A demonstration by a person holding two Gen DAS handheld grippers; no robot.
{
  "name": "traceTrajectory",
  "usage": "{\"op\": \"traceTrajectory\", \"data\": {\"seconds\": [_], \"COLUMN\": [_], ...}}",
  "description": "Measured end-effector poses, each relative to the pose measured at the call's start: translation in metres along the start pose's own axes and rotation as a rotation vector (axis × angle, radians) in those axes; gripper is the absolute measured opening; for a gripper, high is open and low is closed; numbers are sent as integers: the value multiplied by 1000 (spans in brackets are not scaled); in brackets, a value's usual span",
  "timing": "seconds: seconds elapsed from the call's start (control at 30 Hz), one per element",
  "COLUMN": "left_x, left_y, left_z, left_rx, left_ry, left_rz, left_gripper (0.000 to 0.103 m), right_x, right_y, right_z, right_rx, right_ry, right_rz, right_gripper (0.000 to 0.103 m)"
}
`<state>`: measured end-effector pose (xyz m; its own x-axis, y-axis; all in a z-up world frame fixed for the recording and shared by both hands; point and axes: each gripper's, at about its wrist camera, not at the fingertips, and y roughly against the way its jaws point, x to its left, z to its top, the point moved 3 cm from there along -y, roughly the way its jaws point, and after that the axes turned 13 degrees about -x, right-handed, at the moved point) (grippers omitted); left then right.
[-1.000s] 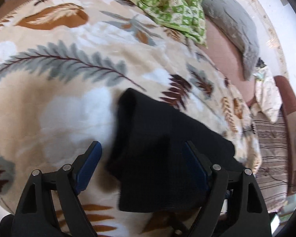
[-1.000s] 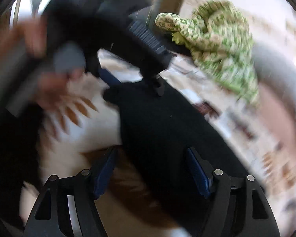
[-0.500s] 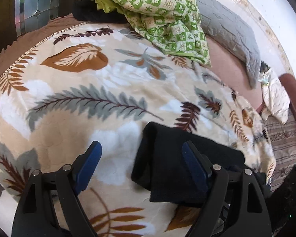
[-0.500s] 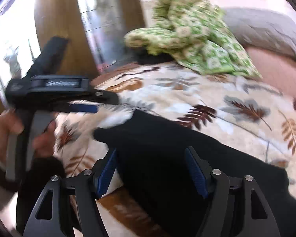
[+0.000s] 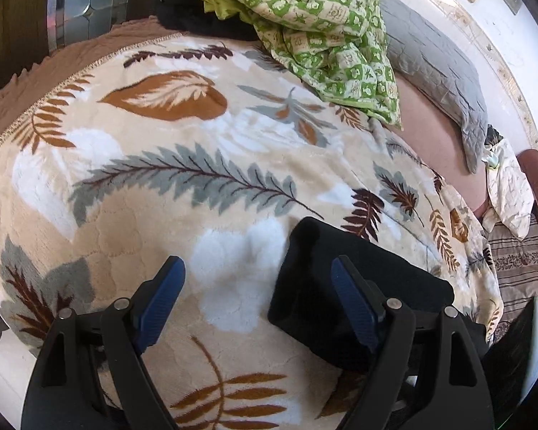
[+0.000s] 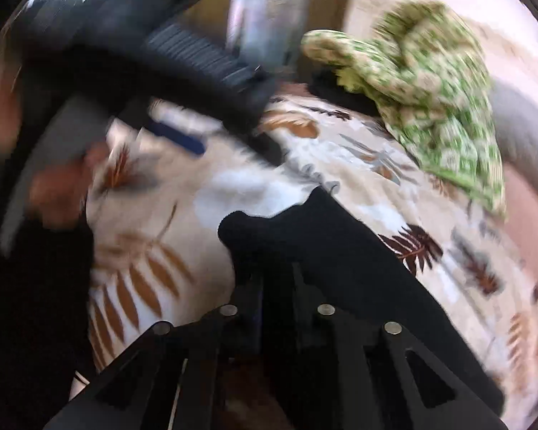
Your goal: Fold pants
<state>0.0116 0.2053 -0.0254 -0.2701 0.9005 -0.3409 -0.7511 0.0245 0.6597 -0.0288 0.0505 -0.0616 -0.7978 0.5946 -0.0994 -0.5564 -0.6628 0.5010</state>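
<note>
Leaf-patterned blanket (image 5: pixel 204 179) covers the bed; the black pants (image 5: pixel 340 286) lie folded near its front edge. Left gripper (image 5: pixel 258 301) hangs spread wide and empty; right gripper (image 6: pixel 276 286) is clamped on the pants' near edge. Judged mid-fold; next, carry that edge over and release.

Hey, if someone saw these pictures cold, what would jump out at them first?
Probably the black pants, a dark folded bundle low on the leaf-print blanket. Next, the green checked quilt heaped at the far end of the bed. Up close, the right hand-held gripper is closed on the pants, while the left hand-held gripper is open.
</note>
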Motion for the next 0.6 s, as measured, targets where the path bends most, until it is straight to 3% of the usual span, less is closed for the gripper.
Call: {"op": "traceTrajectory", "data": {"seconds": [0.13,0.2,0.27,0.37,0.43,0.5,0.6], "left_x": [3,3,0,-8,-16,-27,-43], "left_y": [-2,-5,-8,-10,-7,-2,1], "left_z": [4,2,-1,-6,-7,-6,-7], "left_rx": [-19,-13,-4,6,-3,-19,-34], "left_ry": [11,22,14,-21,-50,-81,-101], "left_rz": [13,9,12,17,9,-2,-27], "left_gripper": [84,84,84,84,84,84,84], "right_x": [-34,-36,-28,-17,-16,-20,-41], "right_y": [10,0,-15,-24,-11,6,40], "right_z": [14,14,5,-10,-9,-7,-6], "right_rx": [-74,-51,-13,18,5,-7,-42], "right_ry": [-279,-344,-362,-377,-385,-379,-341], "right_rz": [29,42,51,60,102,132,37], "right_gripper": [7,7,7,21,41,44,44]}}
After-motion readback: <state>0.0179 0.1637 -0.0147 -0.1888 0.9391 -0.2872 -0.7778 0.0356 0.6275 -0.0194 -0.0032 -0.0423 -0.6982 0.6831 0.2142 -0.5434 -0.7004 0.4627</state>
